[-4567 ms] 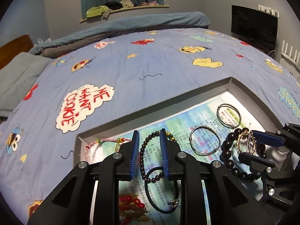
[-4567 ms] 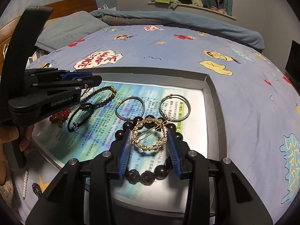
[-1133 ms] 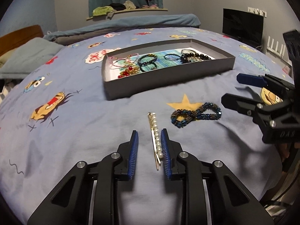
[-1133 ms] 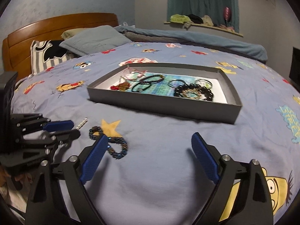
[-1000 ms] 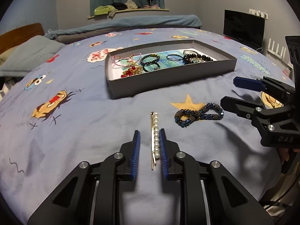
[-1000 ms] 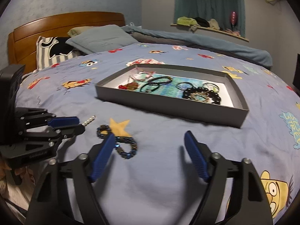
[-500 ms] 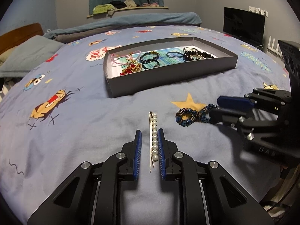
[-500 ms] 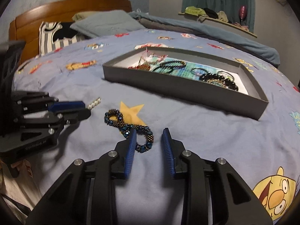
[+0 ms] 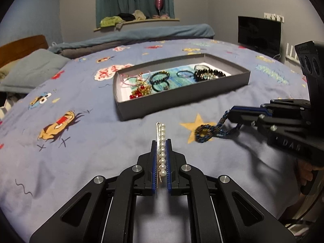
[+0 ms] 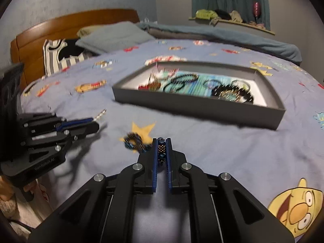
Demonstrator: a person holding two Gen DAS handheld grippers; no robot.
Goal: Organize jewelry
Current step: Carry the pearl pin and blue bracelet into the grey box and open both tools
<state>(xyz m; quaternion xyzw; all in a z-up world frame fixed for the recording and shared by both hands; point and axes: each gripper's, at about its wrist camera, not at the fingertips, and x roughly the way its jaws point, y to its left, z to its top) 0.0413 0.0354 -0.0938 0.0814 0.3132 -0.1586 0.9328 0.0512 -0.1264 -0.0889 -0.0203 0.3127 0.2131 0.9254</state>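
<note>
My left gripper (image 9: 161,141) is shut on a pearl hair pin (image 9: 161,141) just above the blue bedspread; its tip also shows in the right wrist view (image 10: 99,115). My right gripper (image 10: 161,140) is shut on a dark blue beaded bracelet (image 10: 134,142), whose loop hangs to the left over a yellow star print; the bracelet also shows in the left wrist view (image 9: 210,131). A grey tray (image 9: 182,103) ahead holds several bracelets, bangles and a red and gold piece.
The tray (image 10: 194,109) sits mid-bed on the patterned bedspread. Pillows (image 10: 113,34) and a wooden headboard (image 10: 66,24) lie at the far left. A dark monitor (image 9: 259,34) stands at the right wall. A shelf with clothes (image 9: 125,19) runs along the back.
Both grippers came away from the tray to the near bedspread. The left jaws closed on the pearl hair pin. The right jaws closed on the beaded bracelet and lifted one end.
</note>
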